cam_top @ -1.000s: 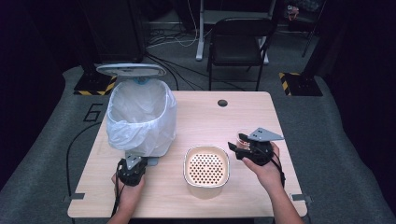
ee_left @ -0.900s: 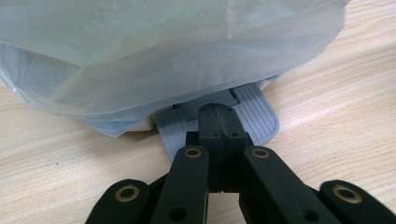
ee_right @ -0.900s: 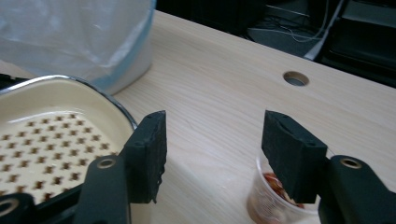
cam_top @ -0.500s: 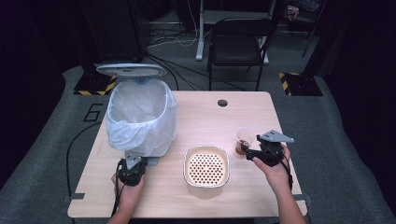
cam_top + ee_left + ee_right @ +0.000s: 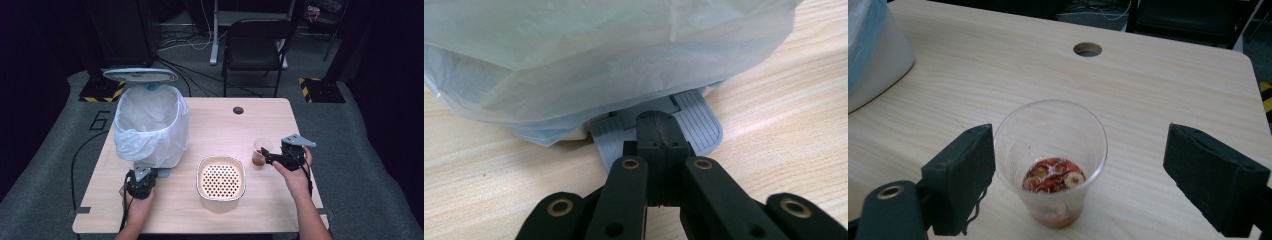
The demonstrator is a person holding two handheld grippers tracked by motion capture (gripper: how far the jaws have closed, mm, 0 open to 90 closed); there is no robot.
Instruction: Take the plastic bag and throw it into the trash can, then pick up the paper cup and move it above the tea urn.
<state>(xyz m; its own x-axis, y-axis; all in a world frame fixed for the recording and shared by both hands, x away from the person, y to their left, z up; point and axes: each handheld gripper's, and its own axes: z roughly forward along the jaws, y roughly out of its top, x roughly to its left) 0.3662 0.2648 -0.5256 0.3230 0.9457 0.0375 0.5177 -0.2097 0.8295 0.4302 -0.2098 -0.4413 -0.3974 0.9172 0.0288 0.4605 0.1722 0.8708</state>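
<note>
**Clear cup between parted jaws near the tabletop's right edge**

The right gripper (image 5: 268, 157) hovers low over the tabletop (image 5: 220, 122) near its right edge, jaws pointing left toward the middle. Its jaws have just been opening and stand wide apart. The clear plastic cup (image 5: 1050, 160) stands upright between them: in the right gripper view the left pad (image 5: 962, 175) sits just beside the cup's wall, whether touching I cannot tell, while the right pad (image 5: 1215, 177) is well apart from it. The cup holds a shallow reddish-brown layer with round slices at its bottom. In the high view the cup (image 5: 261, 151) sits on the wood right of the perforated cream basket (image 5: 221, 176), which rests near the front edge at the middle.

The left gripper (image 5: 658, 135) is at the front-left of the tabletop, jaws pressed together, their tip resting on the grey ribbed pedal (image 5: 704, 122) of the bin (image 5: 150, 125). The bin, lined with a pale plastic bag (image 5: 589, 55), stands at the left side with its lid (image 5: 140, 75) raised.
</note>
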